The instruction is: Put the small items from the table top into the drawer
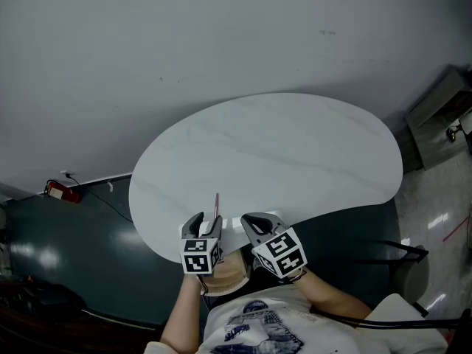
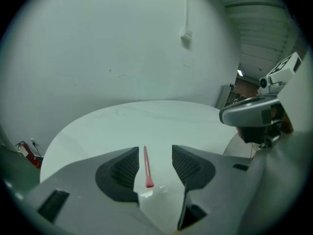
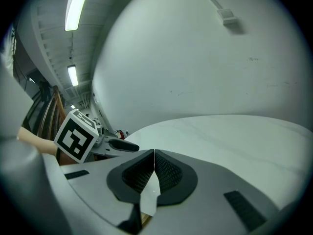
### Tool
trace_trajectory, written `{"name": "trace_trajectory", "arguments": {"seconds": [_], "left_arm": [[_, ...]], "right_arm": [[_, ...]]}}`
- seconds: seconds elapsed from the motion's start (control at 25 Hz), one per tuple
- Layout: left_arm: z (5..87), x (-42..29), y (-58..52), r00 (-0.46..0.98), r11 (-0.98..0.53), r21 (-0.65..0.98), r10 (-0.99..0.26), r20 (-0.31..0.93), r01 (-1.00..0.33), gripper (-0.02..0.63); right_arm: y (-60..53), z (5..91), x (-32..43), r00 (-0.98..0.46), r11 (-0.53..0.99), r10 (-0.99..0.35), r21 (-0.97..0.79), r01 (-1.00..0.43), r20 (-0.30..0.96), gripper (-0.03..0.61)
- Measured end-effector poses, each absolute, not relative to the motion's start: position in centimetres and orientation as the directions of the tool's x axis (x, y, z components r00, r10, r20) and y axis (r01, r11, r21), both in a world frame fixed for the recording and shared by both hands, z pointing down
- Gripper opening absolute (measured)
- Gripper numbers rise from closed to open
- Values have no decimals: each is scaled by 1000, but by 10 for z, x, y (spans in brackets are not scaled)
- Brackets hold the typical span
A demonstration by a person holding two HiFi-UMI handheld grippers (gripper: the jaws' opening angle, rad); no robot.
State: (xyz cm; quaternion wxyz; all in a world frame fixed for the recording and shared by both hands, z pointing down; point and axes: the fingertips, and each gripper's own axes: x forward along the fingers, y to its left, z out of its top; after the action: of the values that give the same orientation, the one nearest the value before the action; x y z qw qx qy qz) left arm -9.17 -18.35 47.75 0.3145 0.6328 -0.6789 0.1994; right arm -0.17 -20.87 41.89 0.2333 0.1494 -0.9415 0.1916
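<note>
Near the front edge of the white table [image 1: 295,139] lies a thin red stick [image 1: 216,206], flat on the top, with its thicker end toward the person. What kind of item it is can't be made out. The left gripper [image 1: 206,224] straddles it, jaws spread wide, pads not pressing on it. The right gripper [image 1: 249,221] is just beside, jaws pressed together with nothing between. A tan rounded thing [image 1: 230,273] under the grippers is mostly covered; can't tell if it's the drawer. The person's forearms are cut off at the bottom.
</note>
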Motion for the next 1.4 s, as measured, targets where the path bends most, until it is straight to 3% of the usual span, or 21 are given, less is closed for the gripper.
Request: {"name": "trace_trajectory", "arguments": {"seconds": [0.88,1.4], "left_arm": [[556,-104,-202,8,152,124,-602,798,-981,213],[574,-98,-202,11,164,120,-550,835,-979,155]], "right_arm": [[-227,446,1,-823,867,-173,-312,-388,542,21],[-225,454,5,-815,859,-174,-320,-400,553,21]]}}
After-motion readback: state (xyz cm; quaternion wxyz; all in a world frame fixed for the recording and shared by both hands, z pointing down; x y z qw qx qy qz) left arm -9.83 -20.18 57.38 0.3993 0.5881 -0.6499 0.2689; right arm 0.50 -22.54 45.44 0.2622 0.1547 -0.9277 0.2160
